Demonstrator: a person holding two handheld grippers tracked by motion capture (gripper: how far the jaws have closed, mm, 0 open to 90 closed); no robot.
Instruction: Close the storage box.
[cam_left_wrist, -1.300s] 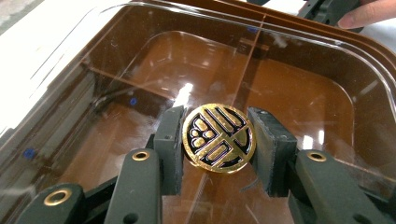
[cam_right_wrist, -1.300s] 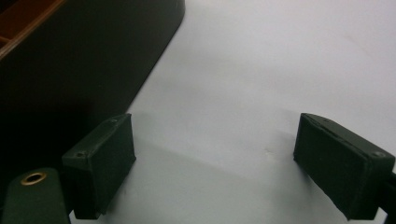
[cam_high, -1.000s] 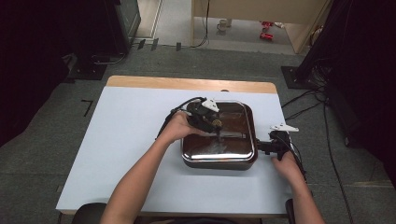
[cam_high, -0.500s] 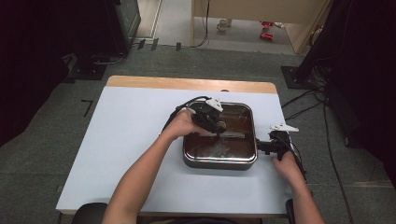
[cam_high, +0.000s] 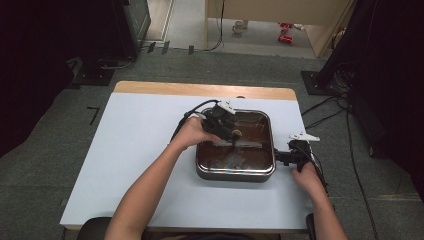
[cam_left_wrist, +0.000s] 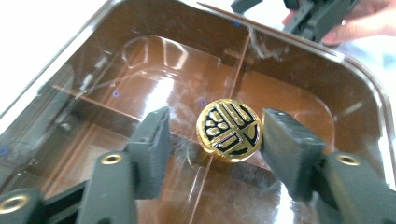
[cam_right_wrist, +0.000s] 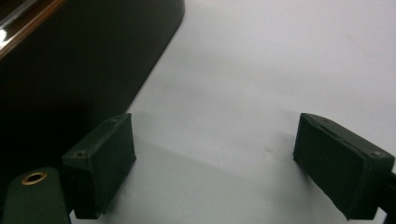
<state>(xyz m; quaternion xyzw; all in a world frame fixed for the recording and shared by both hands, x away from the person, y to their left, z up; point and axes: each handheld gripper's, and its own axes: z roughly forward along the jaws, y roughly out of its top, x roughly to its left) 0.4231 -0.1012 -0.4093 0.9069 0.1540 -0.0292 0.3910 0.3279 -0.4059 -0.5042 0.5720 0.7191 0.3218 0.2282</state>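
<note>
My left gripper (cam_left_wrist: 212, 140) has just been opening; its 2 jaws stand apart either side of the gold knob (cam_left_wrist: 228, 130), untouched, on the brown lid (cam_left_wrist: 299, 93). At 3 o'clock of the box, my right gripper (cam_right_wrist: 215, 163) gapes.

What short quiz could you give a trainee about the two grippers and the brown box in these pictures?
1. True or false: the fingers of the left gripper press on the gold knob.
2. What lies between the fingers of the right gripper? A: the bare table. B: the gold knob. C: a cable.
3. On which part of the brown box does the knob sit?

Key
1. False. The fingers have just been opening. The knob is between them, but they do not press on it.
2. A.
3. On the middle of its clear brown lid.
</note>
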